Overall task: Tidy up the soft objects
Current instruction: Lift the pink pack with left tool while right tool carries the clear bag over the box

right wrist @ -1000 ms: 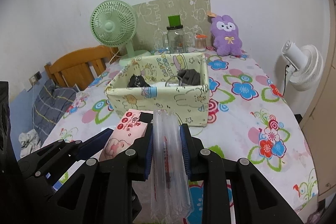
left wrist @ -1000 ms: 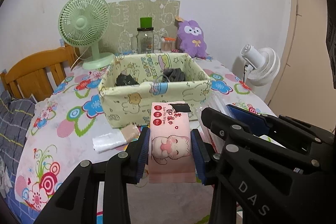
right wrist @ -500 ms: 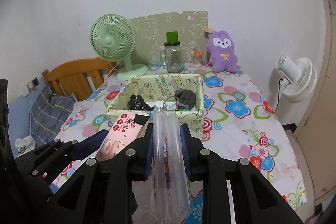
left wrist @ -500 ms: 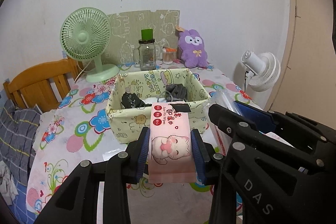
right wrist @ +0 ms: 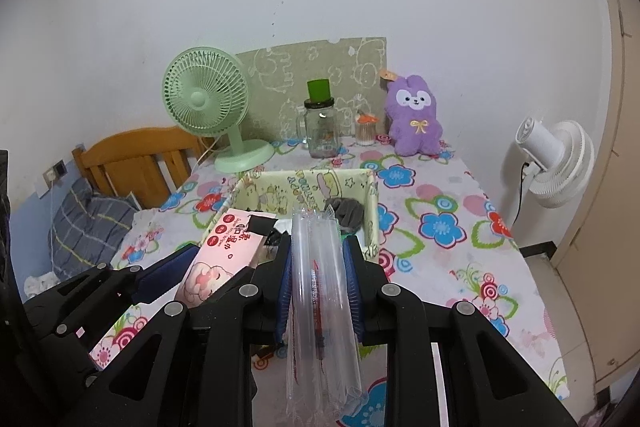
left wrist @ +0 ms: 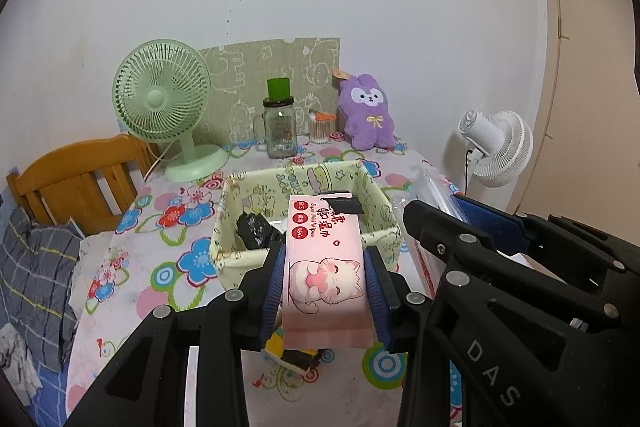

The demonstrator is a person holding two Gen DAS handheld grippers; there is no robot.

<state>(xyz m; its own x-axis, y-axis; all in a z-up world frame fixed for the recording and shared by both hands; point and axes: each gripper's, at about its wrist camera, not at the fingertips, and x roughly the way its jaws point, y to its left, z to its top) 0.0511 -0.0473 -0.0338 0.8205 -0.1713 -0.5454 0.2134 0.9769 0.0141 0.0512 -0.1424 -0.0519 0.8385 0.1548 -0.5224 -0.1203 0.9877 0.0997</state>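
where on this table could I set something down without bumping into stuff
The floral tablecloth is bare to the right of the fabric box, out toward the white fan. A smaller free patch lies between the box and the green fan. The back edge is crowded: jar, plush bunny.

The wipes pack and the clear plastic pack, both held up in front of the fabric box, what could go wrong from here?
1. The left gripper clamps the pink wipes pack only near its lower half; the soft pack could sag or slip on release.
2. The right gripper pinches the clear plastic pack, which looks slick and might slide out.
3. The two grippers are close together, and the fabric box already holds dark items, so they may collide or crowd the drop.
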